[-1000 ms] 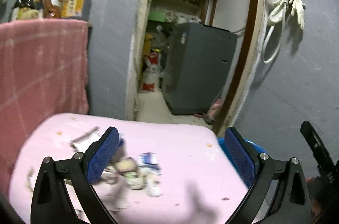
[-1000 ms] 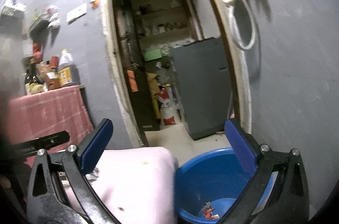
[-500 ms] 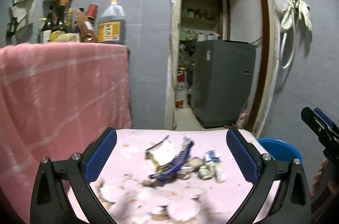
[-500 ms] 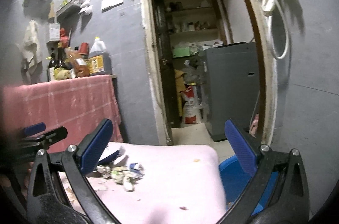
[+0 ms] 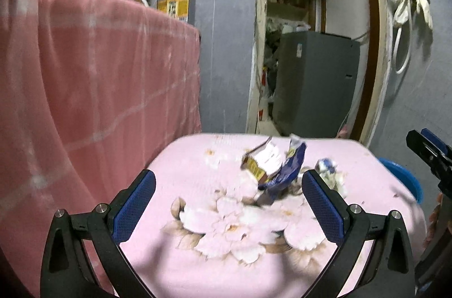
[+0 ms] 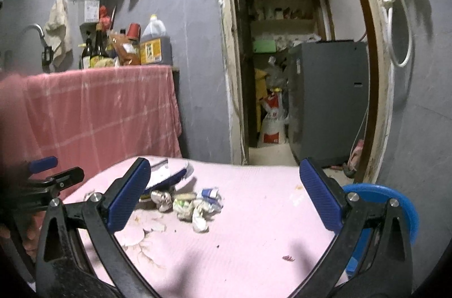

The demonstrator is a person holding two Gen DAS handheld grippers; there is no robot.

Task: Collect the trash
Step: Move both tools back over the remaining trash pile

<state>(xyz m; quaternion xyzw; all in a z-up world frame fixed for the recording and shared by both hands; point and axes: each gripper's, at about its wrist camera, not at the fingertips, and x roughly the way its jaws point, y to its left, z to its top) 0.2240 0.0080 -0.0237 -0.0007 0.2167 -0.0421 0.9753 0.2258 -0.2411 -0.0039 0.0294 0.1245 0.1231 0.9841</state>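
Trash pile (image 6: 185, 200) on pink table (image 6: 254, 227), blue basin (image 6: 395, 202) alongside (each gripper (image 5: 228, 202) (image 6: 223, 196) spread apart, empty)

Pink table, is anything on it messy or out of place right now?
Yes. A heap of trash sits on the pink table: a torn blue wrapper standing half upright and crumpled wrappers beside it. Small crumbs are scattered nearer the blue basin.
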